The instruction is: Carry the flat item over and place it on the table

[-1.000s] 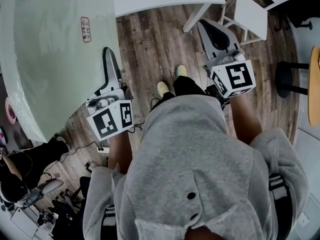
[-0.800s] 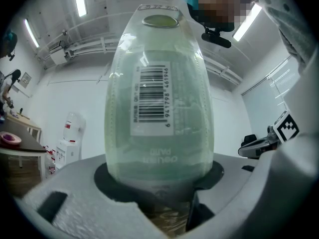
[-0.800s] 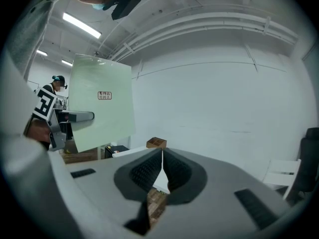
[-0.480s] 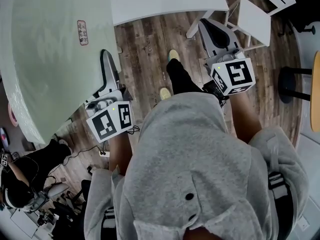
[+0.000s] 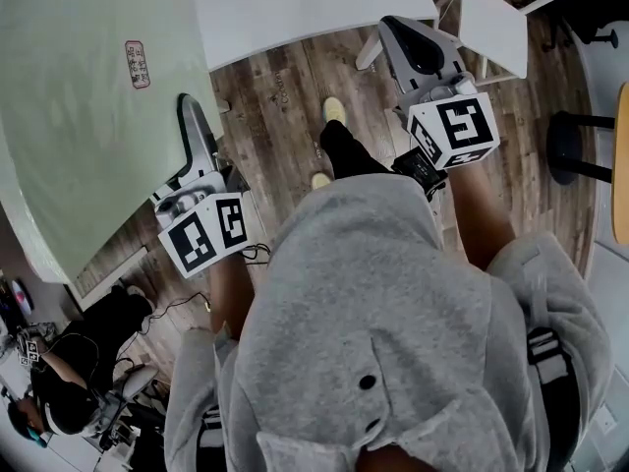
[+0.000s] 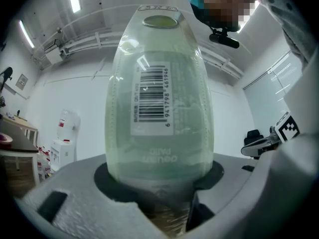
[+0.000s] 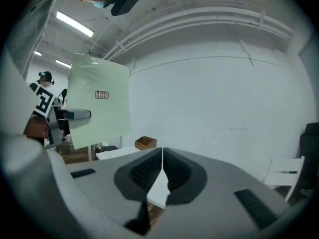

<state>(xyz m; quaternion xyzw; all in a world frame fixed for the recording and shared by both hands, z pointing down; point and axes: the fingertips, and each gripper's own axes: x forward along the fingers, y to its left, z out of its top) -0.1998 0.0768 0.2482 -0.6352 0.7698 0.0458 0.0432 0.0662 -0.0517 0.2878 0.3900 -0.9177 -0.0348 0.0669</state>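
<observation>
**A:** How many grippers are you holding, and how do the jaws stand?

**B:** 2. My left gripper [image 5: 189,116] is clamped on the flat item [image 5: 88,116], 1 pale green sheet. In the left gripper view its edge sits right between my pads and the sheet rises away from them. My right gripper [image 5: 408,42] has its 2 jaws pressed together with nothing between them.

**A:** Where is the sheet?

**B:** In the head view it fills 9 to 11 o'clock, up in the air over the wood floor [image 5: 285,106]. In the right gripper view it stands upright at 10 o'clock. It is not lying on the table.

**A:** Any labels on it?

**B:** 2 that I can count. 1 is a small red-printed label [image 5: 136,64] in the head view, and 1 is a barcode label [image 6: 152,99] in the left gripper view.

**A:** And the table?

**B:** 1 white table [image 5: 295,8] at 12 o'clock in the head view. 1 white chair [image 5: 496,23] stands at 1 o'clock and 1 dark stool [image 5: 565,150] at 3 o'clock. The right gripper view shows 1 small wooden box [image 7: 145,142] on a white tabletop.

**A:** Anything else?

**B:** 2 marker cubes, the left cube [image 5: 211,234] and the right cube [image 5: 454,136]. There are also my 2 yellowish shoes [image 5: 334,109] on the floor near the middle, and 1 other person [image 5: 69,401] at 7 o'clock.
</observation>
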